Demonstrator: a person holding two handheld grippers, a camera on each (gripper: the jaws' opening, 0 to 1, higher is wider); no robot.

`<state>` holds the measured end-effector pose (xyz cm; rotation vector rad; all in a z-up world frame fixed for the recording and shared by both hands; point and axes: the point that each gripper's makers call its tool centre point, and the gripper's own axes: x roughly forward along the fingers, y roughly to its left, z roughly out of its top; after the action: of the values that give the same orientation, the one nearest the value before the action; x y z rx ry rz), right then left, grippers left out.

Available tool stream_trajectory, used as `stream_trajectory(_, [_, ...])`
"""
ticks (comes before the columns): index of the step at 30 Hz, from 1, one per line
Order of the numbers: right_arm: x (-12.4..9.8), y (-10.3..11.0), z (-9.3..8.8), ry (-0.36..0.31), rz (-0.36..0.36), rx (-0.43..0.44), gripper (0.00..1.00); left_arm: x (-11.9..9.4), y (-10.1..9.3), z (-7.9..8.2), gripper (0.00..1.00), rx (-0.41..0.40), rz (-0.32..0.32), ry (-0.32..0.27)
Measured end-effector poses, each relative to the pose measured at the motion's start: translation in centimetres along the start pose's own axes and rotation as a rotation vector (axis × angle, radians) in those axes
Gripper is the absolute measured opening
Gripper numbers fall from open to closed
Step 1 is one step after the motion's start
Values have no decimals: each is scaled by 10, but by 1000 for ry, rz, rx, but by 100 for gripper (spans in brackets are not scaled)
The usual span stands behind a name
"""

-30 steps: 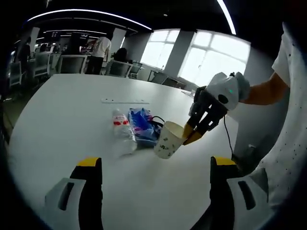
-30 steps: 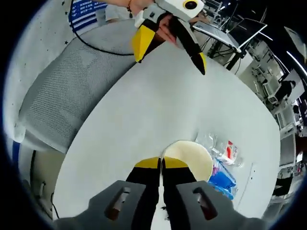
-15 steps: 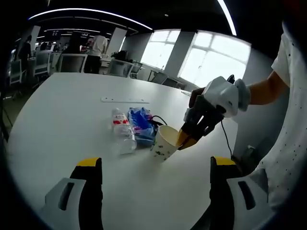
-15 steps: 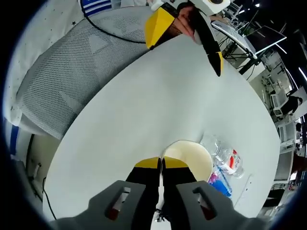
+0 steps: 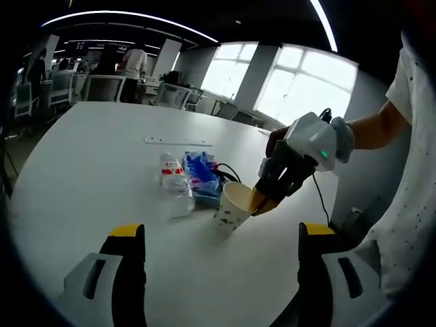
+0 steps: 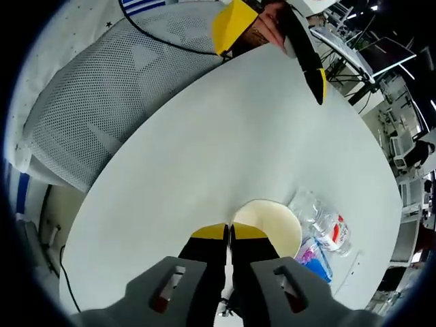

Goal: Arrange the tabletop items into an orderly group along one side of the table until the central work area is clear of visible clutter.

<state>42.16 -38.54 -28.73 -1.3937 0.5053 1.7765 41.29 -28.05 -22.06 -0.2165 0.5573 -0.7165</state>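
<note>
So the right gripper (image 6: 229, 233) has its fingers pinched tight on the near rim of the paper cup (image 5: 231, 204), one finger inside the wall and one outside. The cup sits on the white table (image 5: 88, 170), tipped a bit toward the gripper, right beside the clear plastic bottle (image 5: 174, 185) and the blue packet (image 5: 201, 176). There's a black cable (image 5: 225, 170) poking out behind the packet too. The left gripper (image 5: 221, 235) hangs back over the near part of the table with its fingers spread wide, gripping nothing.

What worries me: a rim pinch on a thin paper cup is sketchy. Squeeze too hard and the wall folds; drag it sideways and the base can catch on the table so the cup tips over. I can't tell if anything's inside, so a spill isn't ruled out. It's also snug against the packet, so pushing that way probably shoves the packet into the bottle, and a bottle lying on its side likes to roll. The cable could snag as well.
</note>
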Motion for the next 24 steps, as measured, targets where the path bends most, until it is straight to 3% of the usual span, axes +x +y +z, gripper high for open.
stream_trajectory(17, [6, 2, 2, -14, 19, 27, 0, 1, 0, 0, 95, -4, -1, -2])
stream_trajectory(24, [6, 0, 3, -16, 11, 39, 6, 0, 0, -1, 95, -5, -2, -3])
